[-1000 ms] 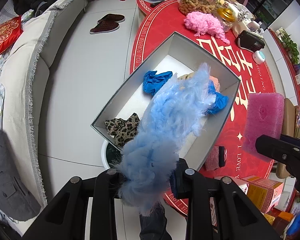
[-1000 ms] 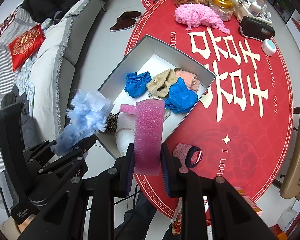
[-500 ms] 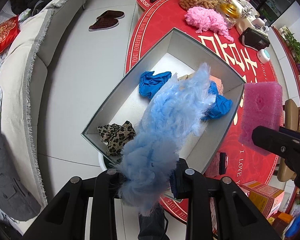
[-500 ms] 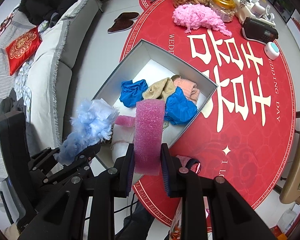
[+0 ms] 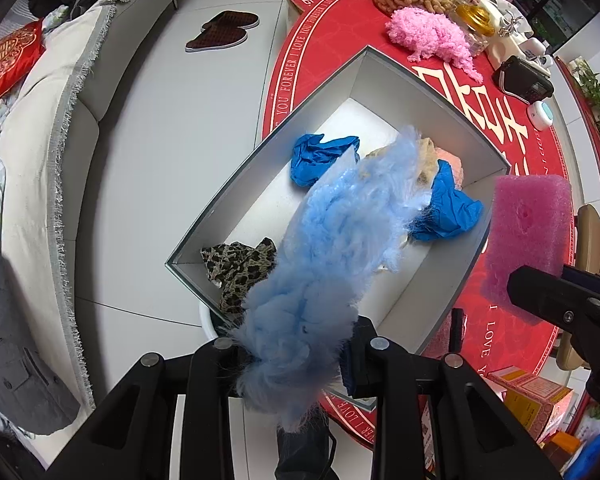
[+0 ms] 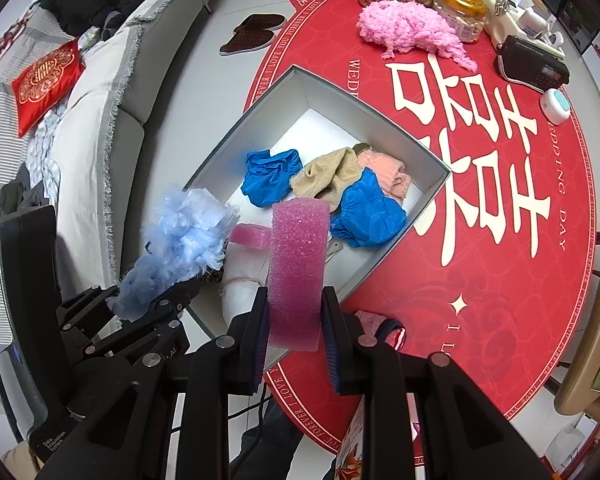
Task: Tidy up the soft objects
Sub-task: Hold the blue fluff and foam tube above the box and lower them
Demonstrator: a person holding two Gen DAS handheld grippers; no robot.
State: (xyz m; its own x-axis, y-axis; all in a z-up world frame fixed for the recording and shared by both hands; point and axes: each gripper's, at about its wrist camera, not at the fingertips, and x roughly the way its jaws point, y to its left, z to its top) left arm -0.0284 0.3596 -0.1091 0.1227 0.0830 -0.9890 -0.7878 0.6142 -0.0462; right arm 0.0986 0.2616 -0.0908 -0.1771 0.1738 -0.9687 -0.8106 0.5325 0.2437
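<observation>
We see the left claw [image 5: 296, 354] clamped on a fluffy light-blue tuft [image 5: 332, 248], which hangs over the open grey box [image 5: 384, 62]. The right claw [image 6: 294, 328] is clamped on an upright pink foam block [image 6: 298, 268], just above the box's near corner. Inside the box lie two crumpled blue cloths [image 6: 270, 178], a beige cloth [image 6: 328, 176], a peach cloth [image 6: 388, 170] and a leopard-print cloth [image 5: 240, 266]. The box sits on the red desk [image 6: 500, 260]; a pink fluffy tuft [image 6: 408, 32] lies beyond it.
</observation>
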